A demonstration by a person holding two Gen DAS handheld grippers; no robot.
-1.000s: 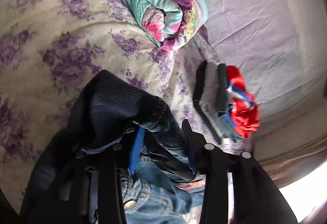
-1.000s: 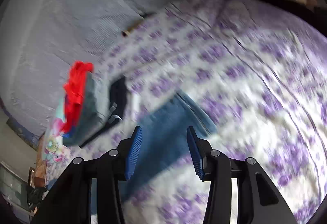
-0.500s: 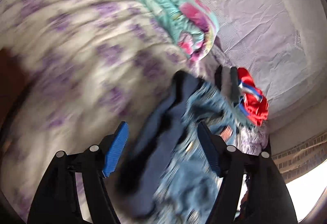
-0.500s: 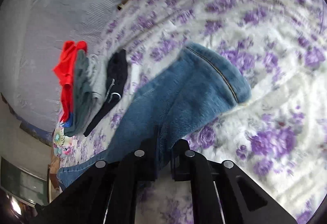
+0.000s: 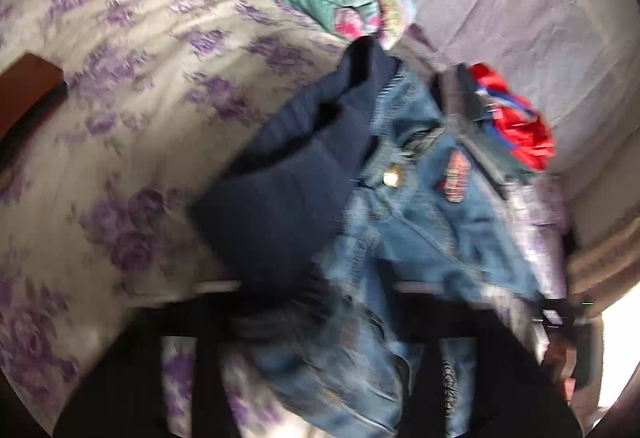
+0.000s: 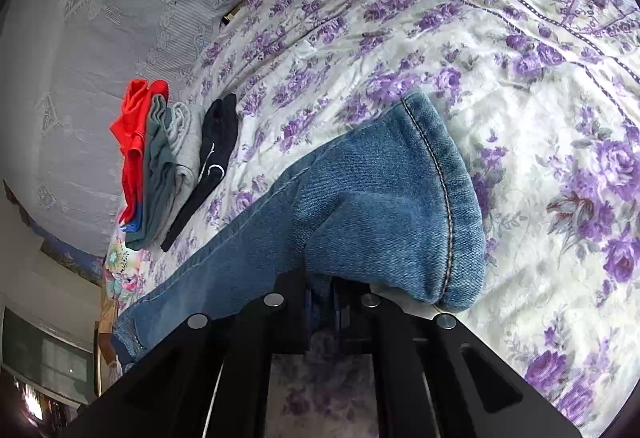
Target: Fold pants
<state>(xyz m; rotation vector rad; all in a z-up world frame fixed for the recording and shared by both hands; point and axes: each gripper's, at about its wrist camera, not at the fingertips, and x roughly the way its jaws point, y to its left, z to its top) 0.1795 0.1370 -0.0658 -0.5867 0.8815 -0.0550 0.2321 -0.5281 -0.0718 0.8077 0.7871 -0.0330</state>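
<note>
Blurred jeans (image 5: 424,222) lie waist-up beside a navy garment (image 5: 288,190) on the floral bedspread (image 5: 120,70); the left gripper (image 5: 320,322) is smeared, its opening unclear.

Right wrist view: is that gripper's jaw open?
No: the right gripper is shut on the jeans, its jaws pinching denim just short of the hemmed cuff.
</note>
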